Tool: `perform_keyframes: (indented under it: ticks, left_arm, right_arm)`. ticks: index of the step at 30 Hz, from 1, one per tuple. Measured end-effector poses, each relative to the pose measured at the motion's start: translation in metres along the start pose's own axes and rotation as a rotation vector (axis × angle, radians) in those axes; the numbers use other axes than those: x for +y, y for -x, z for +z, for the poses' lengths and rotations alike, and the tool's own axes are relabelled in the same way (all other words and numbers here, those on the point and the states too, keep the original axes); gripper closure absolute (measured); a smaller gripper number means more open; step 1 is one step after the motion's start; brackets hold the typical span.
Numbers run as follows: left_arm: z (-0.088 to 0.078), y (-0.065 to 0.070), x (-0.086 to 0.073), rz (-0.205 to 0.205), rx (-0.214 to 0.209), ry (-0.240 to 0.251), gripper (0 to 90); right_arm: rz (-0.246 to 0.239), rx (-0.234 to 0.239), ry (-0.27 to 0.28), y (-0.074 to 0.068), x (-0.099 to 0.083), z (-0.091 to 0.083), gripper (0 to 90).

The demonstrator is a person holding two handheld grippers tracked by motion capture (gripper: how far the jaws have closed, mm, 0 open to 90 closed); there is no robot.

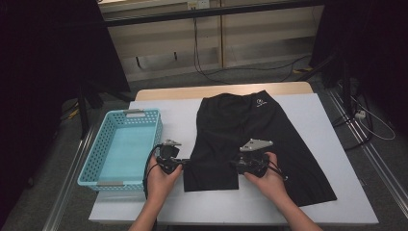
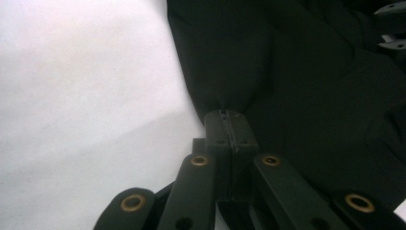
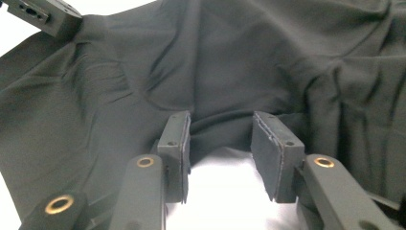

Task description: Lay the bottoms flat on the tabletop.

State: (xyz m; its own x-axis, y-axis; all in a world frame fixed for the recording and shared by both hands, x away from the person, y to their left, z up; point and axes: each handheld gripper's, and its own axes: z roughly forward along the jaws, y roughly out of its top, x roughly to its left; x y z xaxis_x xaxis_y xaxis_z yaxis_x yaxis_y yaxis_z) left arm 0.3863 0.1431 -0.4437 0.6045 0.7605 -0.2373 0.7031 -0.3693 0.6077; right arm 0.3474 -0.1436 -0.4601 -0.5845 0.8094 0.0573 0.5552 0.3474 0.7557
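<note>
Here the table, covered in white, carries black shorts spread flat from its far edge toward the near edge, right of centre. The fabric appears light, limp and thin; it will likely sag and crease, so grip at a hem, both corners together. A blue perforated basket sits at the left edge, well clear. The left gripper is clamped on the near-left hem corner. The right gripper stands partly open at the hem, jaws astride it, pads not pressing
</note>
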Motion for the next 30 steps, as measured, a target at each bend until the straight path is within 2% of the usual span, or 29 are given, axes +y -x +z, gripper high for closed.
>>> perform_keyframes:
  ticks: [2, 3, 7, 9, 11, 13, 16, 20, 23, 25, 28, 30]
  left_arm:
    - [0.000, 0.001, 0.000, 0.002, -0.006, -0.001, 89.9]
    - [0.001, 0.002, 0.000, 0.002, -0.008, -0.001, 89.9]
    - [0.000, 0.002, 0.000, 0.001, -0.013, -0.001, 89.8]
    - [-0.001, 0.001, 0.001, -0.006, -0.013, 0.002, 89.8]
    - [-0.001, 0.000, 0.001, -0.010, -0.009, 0.003, 89.9]
    - [0.000, -0.002, 0.001, -0.007, -0.006, -0.001, 89.9]
    - [0.002, -0.003, 0.002, -0.009, 0.010, 0.003, 89.9]
    - [0.006, -0.004, 0.003, -0.004, 0.011, 0.005, 89.9]
    - [0.007, -0.003, 0.006, 0.007, 0.019, -0.001, 89.9]
    - [0.008, -0.003, 0.005, -0.004, 0.027, 0.003, 90.0]
    - [0.008, -0.002, 0.005, 0.003, 0.024, 0.002, 89.8]
    - [0.008, -0.001, 0.004, 0.008, 0.017, 0.002, 89.0]
  right_arm:
    - [-0.052, -0.018, -0.025, -0.004, 0.000, 0.004, 58.2]
    - [-0.069, -0.022, -0.018, -0.005, -0.001, 0.006, 60.4]
    - [-0.078, 0.002, -0.022, -0.002, 0.002, 0.008, 82.5]
    - [-0.061, 0.018, -0.034, 0.002, 0.004, 0.007, 88.9]
    - [-0.056, 0.024, -0.042, 0.005, 0.006, 0.006, 89.4]
    - [-0.046, 0.010, -0.014, 0.010, 0.009, 0.000, 89.5]
    - [-0.038, -0.047, 0.012, 0.024, 0.015, -0.010, 89.6]
    - [-0.011, -0.083, 0.043, 0.037, 0.018, -0.013, 89.7]
    - [-0.011, -0.102, 0.045, 0.042, 0.018, -0.009, 89.7]
    - [-0.009, -0.115, 0.050, 0.045, 0.017, -0.007, 89.7]
    - [-0.003, -0.103, 0.035, 0.046, 0.016, -0.003, 88.7]
    - [-0.020, -0.098, 0.009, 0.043, 0.015, -0.001, 79.7]
